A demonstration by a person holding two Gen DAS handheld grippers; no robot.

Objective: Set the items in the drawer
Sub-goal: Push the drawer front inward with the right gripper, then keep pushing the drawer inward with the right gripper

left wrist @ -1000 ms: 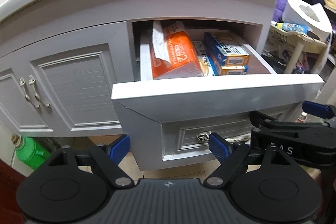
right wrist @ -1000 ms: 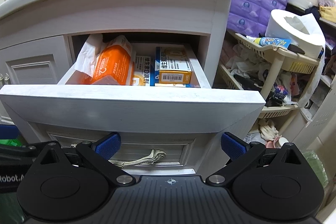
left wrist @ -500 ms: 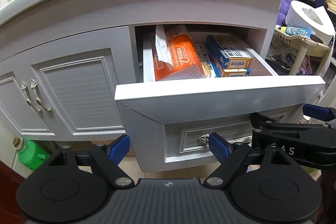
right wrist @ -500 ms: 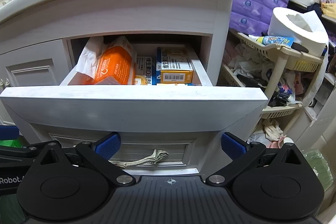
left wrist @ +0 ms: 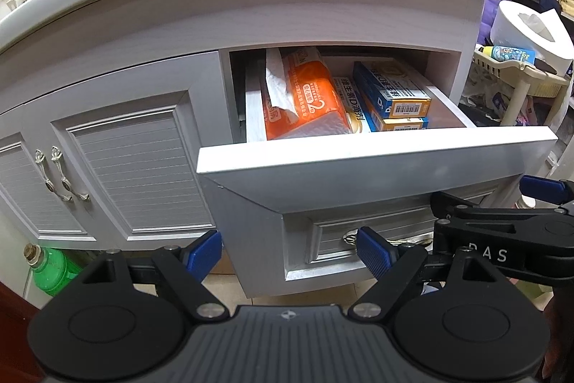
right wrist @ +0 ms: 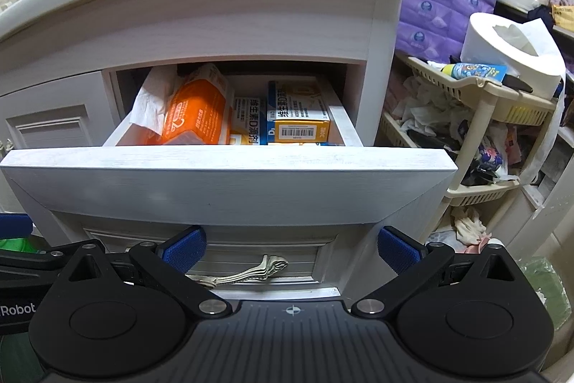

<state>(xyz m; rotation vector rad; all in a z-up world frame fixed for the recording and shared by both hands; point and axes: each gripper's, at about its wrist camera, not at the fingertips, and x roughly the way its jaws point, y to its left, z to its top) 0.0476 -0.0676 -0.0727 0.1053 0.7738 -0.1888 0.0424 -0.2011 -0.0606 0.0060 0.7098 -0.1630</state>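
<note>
Nearest the cameras, both tools are spread wide and carrying nothing: the left gripper hangs low by the drawer's left corner, and the right gripper sits square in front of the drawer handle (a curly metal pull at about 6 o'clock in the right view).

Just past them, the drawer is pulled out, its front panel overhanging both grippers. Inside, from 10 toward 2 o'clock: an orange tissue pack with a sheet flopping out, a flat white box, then two stacked blue-and-yellow boxes. So the items already lie in the drawer.

What could go wrong: if the drawer gets pushed shut, that loose sheet and the tall orange pack look close to the cabinet's top edge and could snag or crumple. The stacked boxes might slide on a hard shove. And with two grippers crowded under the front panel, one could bump the other or clip the pull.
</note>
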